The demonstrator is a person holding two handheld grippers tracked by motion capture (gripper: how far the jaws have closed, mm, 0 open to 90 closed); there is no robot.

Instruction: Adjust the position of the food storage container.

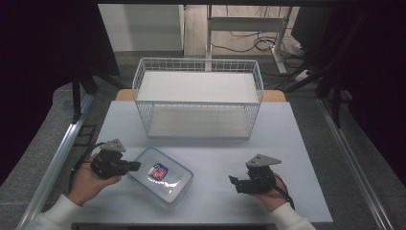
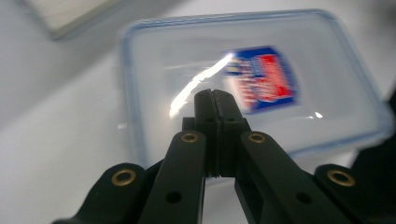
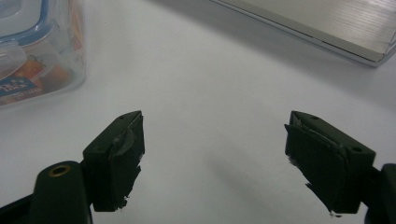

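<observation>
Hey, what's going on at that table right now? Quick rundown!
Left gripper shut, over the lidded plastic container. Right gripper open, empty. Wire basket behind, nothing between.

Glossy clear plastic box (image 1: 161, 176); white wire basket (image 1: 198, 97), seemingly metal; matt table (image 1: 287, 143).

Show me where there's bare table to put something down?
The widest bare patch lies between the plastic container and the right gripper. A clear strip runs between the container and the wire basket. It is crowded where the left gripper meets the container.
</observation>
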